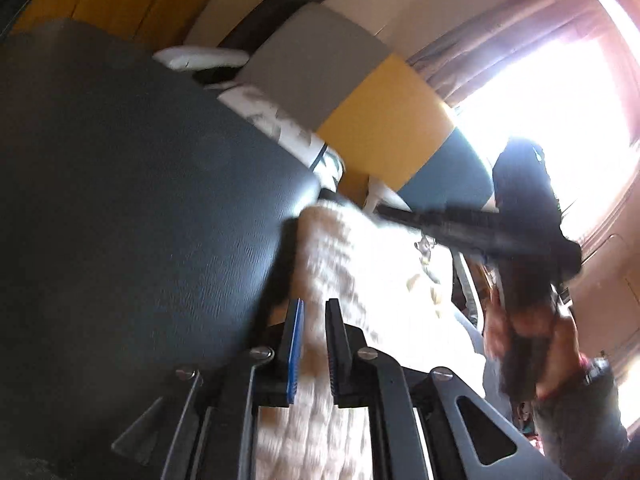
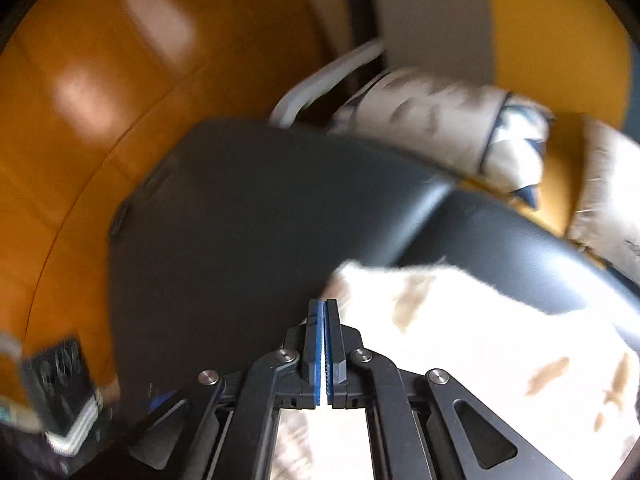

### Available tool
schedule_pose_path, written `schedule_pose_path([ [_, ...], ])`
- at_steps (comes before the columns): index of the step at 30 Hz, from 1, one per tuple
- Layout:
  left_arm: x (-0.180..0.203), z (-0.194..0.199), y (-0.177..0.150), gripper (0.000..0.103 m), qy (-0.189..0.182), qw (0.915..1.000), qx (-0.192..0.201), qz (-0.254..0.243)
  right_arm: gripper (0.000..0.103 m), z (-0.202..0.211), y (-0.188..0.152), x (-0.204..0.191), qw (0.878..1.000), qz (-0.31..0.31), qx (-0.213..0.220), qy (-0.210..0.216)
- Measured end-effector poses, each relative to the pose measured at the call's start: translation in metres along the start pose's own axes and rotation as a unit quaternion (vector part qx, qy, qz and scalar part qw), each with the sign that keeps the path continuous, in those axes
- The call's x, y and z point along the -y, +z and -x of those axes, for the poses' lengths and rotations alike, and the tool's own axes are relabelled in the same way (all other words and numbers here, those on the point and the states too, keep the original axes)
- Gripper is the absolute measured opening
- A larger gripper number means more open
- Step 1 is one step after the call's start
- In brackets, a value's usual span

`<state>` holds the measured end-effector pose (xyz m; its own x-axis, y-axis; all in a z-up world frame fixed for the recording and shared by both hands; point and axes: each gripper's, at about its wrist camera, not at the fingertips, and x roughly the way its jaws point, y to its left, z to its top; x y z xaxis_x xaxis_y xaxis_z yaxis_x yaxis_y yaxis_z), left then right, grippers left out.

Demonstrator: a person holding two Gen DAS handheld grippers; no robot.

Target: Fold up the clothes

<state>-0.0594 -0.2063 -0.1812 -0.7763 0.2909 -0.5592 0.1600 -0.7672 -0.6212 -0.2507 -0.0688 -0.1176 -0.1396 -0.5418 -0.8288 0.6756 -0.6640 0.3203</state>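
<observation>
My left gripper (image 1: 312, 344) pinched the cream knit garment (image 1: 352, 280) at the dark cushion's (image 1: 140, 200) edge; my right gripper (image 2: 324, 344) was pressed together. I judged even tension mattered.

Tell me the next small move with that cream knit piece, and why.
Probably lower both grippers to spread the cream knit garment flat on the dark padded surface. The left gripper pinches a bunched fold of it, the right gripper is shut at its edge, and the cloth looks gathered rather than flat.
</observation>
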Motion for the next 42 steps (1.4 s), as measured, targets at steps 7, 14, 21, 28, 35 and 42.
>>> schedule_pose_path([
  [7, -0.015, -0.024, -0.021, 0.012, 0.054, 0.9938, -0.081, -0.054, 0.0, -0.038, -0.015, 0.04, 0.997, -0.063, -0.004, -0.035],
  [14, 0.001, 0.008, -0.014, 0.011, 0.055, 0.9958, -0.045, -0.058, 0.001, 0.004, -0.04, 0.032, 0.996, -0.075, 0.036, -0.024],
  [21, 0.045, -0.021, 0.021, 0.015, 0.027, 0.9908, -0.052, -0.122, 0.004, 0.075, -0.107, 0.056, 0.985, -0.147, 0.083, -0.048],
  [28, 0.08, -0.122, 0.005, 0.015, 0.064, 0.9823, -0.102, -0.144, 0.003, 0.11, -0.202, 0.135, 0.944, -0.29, 0.125, -0.095],
  [35, 0.086, -0.109, 0.0, 0.016, 0.072, 0.9778, -0.111, -0.162, 0.0, 0.11, -0.223, 0.164, 0.921, -0.34, 0.151, -0.11],
  [42, 0.053, -0.026, -0.006, 0.02, -0.014, 0.9858, -0.108, -0.128, 0.069, 0.159, -0.275, 0.133, 0.917, -0.346, 0.194, -0.048],
])
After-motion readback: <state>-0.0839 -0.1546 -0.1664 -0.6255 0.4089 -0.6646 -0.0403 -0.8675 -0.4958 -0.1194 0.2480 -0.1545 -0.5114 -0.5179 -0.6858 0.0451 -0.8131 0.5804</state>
